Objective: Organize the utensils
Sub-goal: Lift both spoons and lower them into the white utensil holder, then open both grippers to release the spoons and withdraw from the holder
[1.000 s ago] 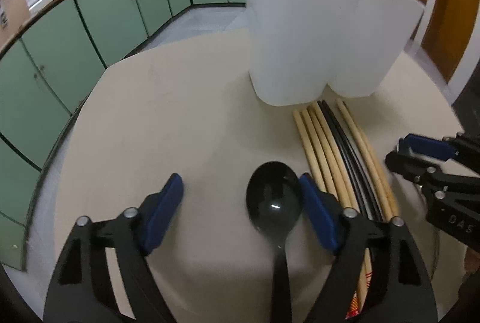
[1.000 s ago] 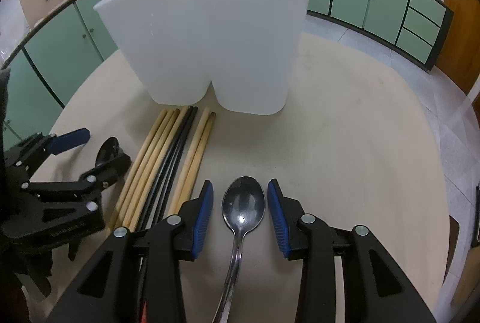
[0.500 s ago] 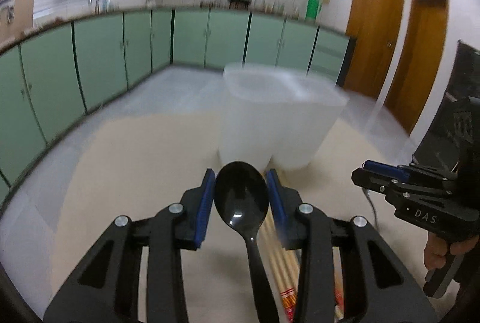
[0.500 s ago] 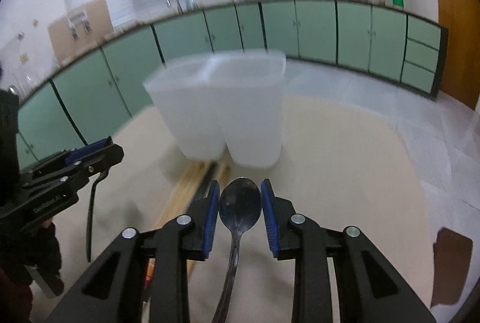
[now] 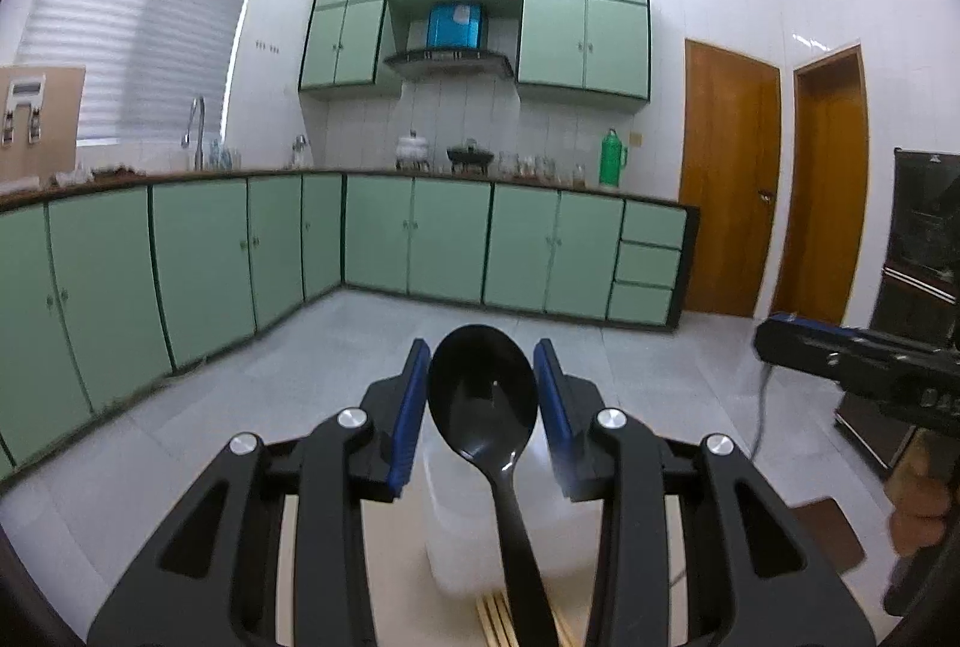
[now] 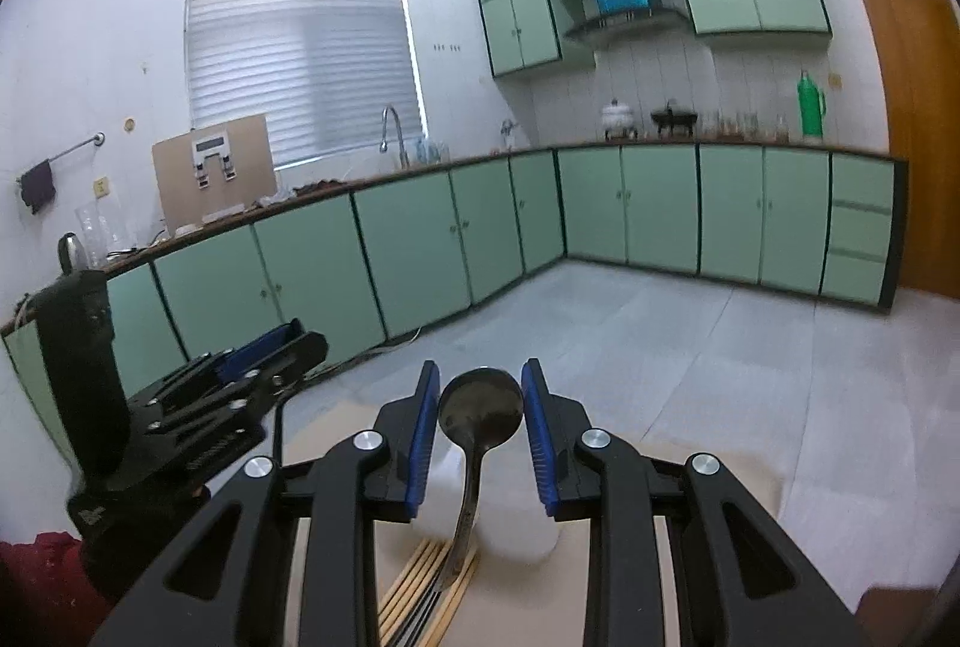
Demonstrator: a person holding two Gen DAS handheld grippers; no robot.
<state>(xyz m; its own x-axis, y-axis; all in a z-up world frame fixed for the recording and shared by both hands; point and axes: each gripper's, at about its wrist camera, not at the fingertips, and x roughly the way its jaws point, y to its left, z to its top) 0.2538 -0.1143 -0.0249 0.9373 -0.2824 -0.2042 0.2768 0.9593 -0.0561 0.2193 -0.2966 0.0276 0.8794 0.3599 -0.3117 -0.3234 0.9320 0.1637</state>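
Left gripper (image 5: 481,395): you've got the black spoon (image 5: 482,395) pinched at the bowl, blue pads tight on either side, handle trailing back toward you and down.
Right gripper (image 6: 480,410): jaws closed on the metal spoon (image 6: 480,407), again across the bowl, its handle hanging down over the chopsticks.
Height: both spoons are up in the air, clear of the table (image 6: 336,443), and both cameras look out level across the kitchen rather than down.
White container (image 5: 462,545): low in the left view, right beneath the black spoon; in the right view it sits just under and behind the metal spoon (image 6: 516,533).
Chopsticks (image 6: 420,581): lying on the table in a bundle in front of the container, not yet handled.
Step in hand: I'd call this the carry, both spoons lifted and on their way to the container.
Next move: tip each gripper so the handle points into the container's mouth, line up over one compartment, lower, then let the pads part.
Which compartment: can't tell from here, the rim is hidden behind the fingers.
Watch: the two grippers sit close, so go in one at a time.
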